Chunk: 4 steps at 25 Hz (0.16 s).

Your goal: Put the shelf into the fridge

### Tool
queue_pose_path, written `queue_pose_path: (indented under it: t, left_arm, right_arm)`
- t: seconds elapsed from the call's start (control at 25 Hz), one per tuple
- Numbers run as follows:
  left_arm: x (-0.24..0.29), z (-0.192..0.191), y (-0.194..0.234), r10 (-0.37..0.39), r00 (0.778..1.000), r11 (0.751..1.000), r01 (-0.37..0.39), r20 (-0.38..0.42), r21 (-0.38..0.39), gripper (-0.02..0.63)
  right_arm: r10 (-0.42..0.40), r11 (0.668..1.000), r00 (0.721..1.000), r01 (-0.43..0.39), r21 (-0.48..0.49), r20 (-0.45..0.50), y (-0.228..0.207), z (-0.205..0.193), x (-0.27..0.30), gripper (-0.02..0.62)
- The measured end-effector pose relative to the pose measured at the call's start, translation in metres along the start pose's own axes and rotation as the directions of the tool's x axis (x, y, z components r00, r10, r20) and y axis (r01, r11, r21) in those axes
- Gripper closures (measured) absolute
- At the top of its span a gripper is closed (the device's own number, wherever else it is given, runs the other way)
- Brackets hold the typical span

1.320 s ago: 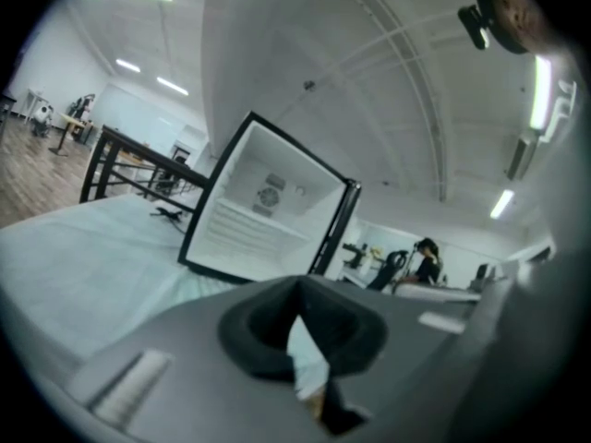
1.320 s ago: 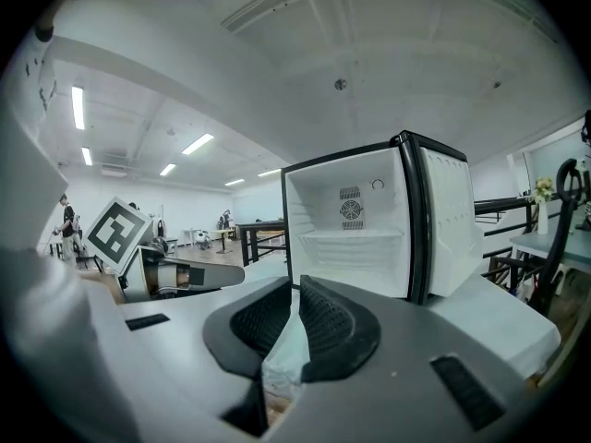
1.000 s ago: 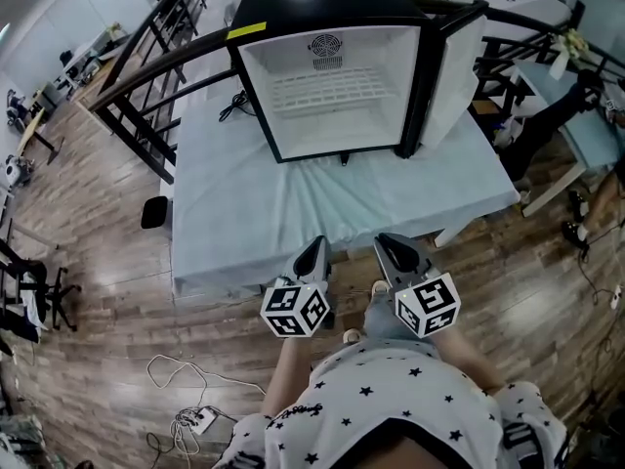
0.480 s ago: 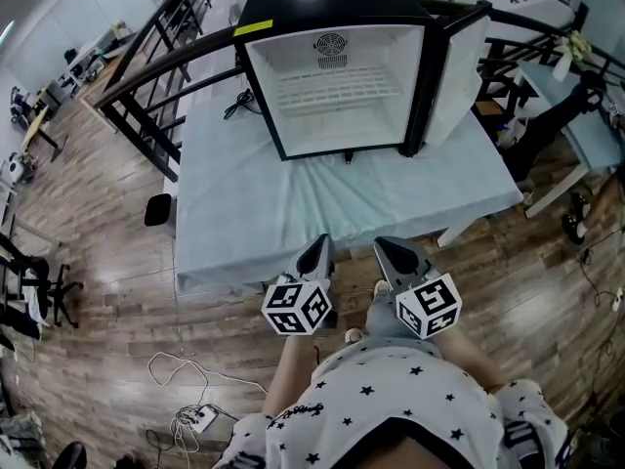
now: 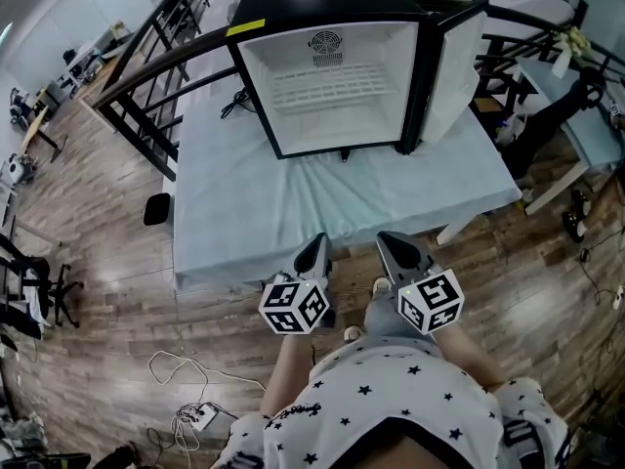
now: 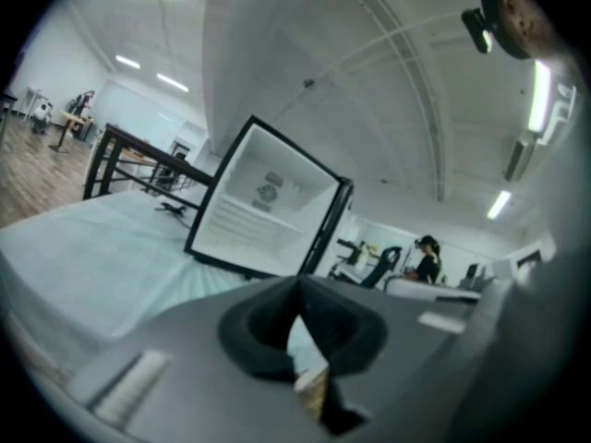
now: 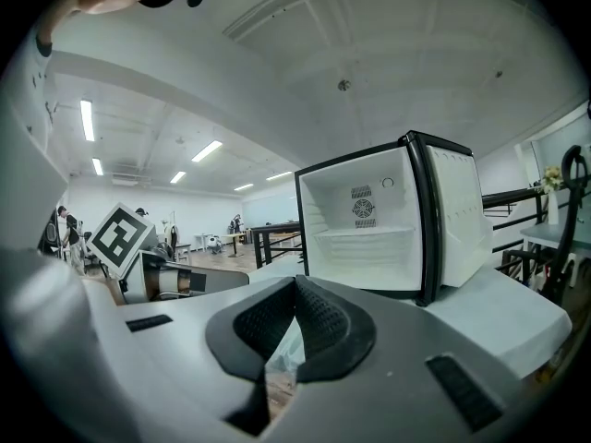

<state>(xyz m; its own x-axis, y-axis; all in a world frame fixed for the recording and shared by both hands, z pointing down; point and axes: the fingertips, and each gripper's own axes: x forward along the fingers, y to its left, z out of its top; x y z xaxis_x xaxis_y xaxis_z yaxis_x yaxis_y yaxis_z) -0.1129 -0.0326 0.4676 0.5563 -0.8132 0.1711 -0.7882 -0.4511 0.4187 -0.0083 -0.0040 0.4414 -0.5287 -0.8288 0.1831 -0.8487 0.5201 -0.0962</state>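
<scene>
A small black fridge (image 5: 322,13) stands at the far side of the table (image 5: 293,213) with its door (image 5: 451,66) swung open to the right. A white wire shelf (image 5: 332,88) sits inside it, halfway up the white interior. The fridge (image 6: 263,206) appears ahead in the left gripper view, and the fridge (image 7: 388,224) with the shelf (image 7: 365,235) in the right gripper view. My left gripper (image 5: 312,254) and right gripper (image 5: 395,252) hang side by side just short of the table's near edge, both shut and empty, far from the fridge.
The table carries a pale blue cloth. A black cable (image 5: 234,106) lies left of the fridge. Black railings (image 5: 146,76) run behind and to the left. Wood floor with loose cables (image 5: 181,399) lies at the near left. A person's starred shirt (image 5: 391,408) fills the bottom.
Both grippers and the fridge stay where they were; only the head view shifts slightly.
</scene>
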Motion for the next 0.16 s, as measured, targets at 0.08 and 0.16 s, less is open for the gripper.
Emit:
queue_pose_path:
  t: [0.08,0.16]
  left_arm:
    - [0.0019,-0.0004,-0.001,-0.002,1.0,1.0,0.002,-0.002,0.004,0.603]
    - [0.0038,-0.0014,-0.0015,-0.003,1.0,1.0,0.003,-0.006,0.007,0.603]
  right_arm:
    - [0.0,1.0,1.0,0.0,-0.002,0.002,-0.0021,0.0005,0.0004,0.575]
    - [0.0,1.0,1.0,0.0,-0.004,0.004,-0.0039,0.0007,0.0012,0.575]
